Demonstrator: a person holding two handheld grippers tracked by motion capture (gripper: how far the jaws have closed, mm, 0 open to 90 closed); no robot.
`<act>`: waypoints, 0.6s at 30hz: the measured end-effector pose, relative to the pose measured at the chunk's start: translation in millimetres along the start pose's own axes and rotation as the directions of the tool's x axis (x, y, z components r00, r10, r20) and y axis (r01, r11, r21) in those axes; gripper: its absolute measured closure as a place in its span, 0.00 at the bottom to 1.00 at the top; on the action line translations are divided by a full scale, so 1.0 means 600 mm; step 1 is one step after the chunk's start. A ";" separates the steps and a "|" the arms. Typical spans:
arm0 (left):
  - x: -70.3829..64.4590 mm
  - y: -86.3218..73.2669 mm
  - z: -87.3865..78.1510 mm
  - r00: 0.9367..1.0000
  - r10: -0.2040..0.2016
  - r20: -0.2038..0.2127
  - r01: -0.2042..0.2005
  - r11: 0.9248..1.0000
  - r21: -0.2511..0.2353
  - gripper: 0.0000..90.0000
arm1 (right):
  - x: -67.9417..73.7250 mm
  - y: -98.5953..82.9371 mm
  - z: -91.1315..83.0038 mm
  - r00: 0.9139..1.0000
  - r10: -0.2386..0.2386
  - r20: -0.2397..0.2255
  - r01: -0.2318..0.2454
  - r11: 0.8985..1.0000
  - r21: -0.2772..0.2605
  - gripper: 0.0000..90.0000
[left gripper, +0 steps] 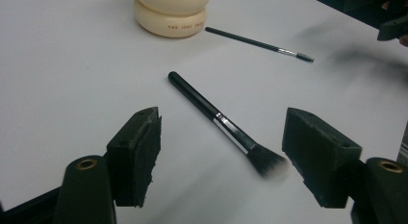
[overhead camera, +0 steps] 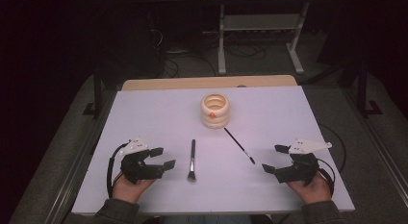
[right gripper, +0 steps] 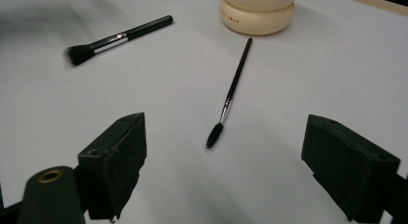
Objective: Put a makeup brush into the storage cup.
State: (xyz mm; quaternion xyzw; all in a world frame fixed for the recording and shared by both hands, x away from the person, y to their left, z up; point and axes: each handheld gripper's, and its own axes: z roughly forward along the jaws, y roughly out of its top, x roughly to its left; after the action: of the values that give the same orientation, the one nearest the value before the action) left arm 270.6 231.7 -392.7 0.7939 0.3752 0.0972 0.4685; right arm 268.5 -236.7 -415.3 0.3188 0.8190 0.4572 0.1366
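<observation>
Left claw [overhead camera: 162, 157] jaws wide, empty, resting low on the worktop [overhead camera: 144, 118] with the powder brush [overhead camera: 192, 161] lying just beside it. Right claw [overhead camera: 275, 158] likewise wide and empty, the thin spoolie brush [overhead camera: 239, 145] lying near it. Beyond both brushes stands a cream ribbed holder [overhead camera: 215, 110], the thin brush's handle tip nearly touching its base.

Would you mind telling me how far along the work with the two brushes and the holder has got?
Nothing looks done yet: the powder brush and the thin brush lie flat on the table, outside the cream holder. Nothing is in hand; the left tool and right tool are open, each near a brush. Picking up and moving both brushes is probably left.
</observation>
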 end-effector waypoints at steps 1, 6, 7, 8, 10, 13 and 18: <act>-0.002 0.011 0.004 1.000 -0.001 -0.009 0.001 1.000 0.005 0.35 | 0.000 0.002 0.001 1.000 -0.001 0.001 0.001 1.000 -0.002 0.17; -0.004 0.035 0.017 0.999 0.006 -0.035 -0.004 0.999 0.052 0.38 | 0.001 0.007 0.004 1.000 -0.006 0.001 0.006 1.000 -0.004 0.17; 0.001 0.043 0.026 0.999 -0.022 -0.041 0.025 0.997 0.075 0.38 | 0.001 0.012 0.008 1.000 -0.008 0.004 0.008 1.000 -0.005 0.16; 0.001 0.043 0.026 0.999 -0.022 -0.041 0.025 0.997 0.075 0.38 | 0.001 0.012 0.008 1.000 -0.008 0.004 0.008 1.000 -0.005 0.16; 0.002 0.048 0.031 0.998 -0.020 -0.057 0.025 0.996 0.087 0.37 | 0.002 0.016 0.012 1.000 -0.015 0.011 0.015 1.000 0.003 0.16; -0.001 0.058 0.041 0.997 -0.013 -0.070 0.022 0.992 0.124 0.39 | 0.004 0.021 0.021 1.000 -0.025 0.010 0.025 1.000 0.020 0.16; -0.002 0.070 0.056 0.999 -0.016 -0.047 0.025 0.983 0.182 0.47 | 0.007 0.025 0.026 1.000 -0.020 0.007 0.019 0.999 0.031 0.16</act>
State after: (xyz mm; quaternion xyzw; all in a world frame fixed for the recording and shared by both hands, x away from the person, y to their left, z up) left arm 308.3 196.7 -376.5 0.8271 0.4013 0.0758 0.3862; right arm 279.3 -217.9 -411.0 0.3147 0.8285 0.4418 0.1393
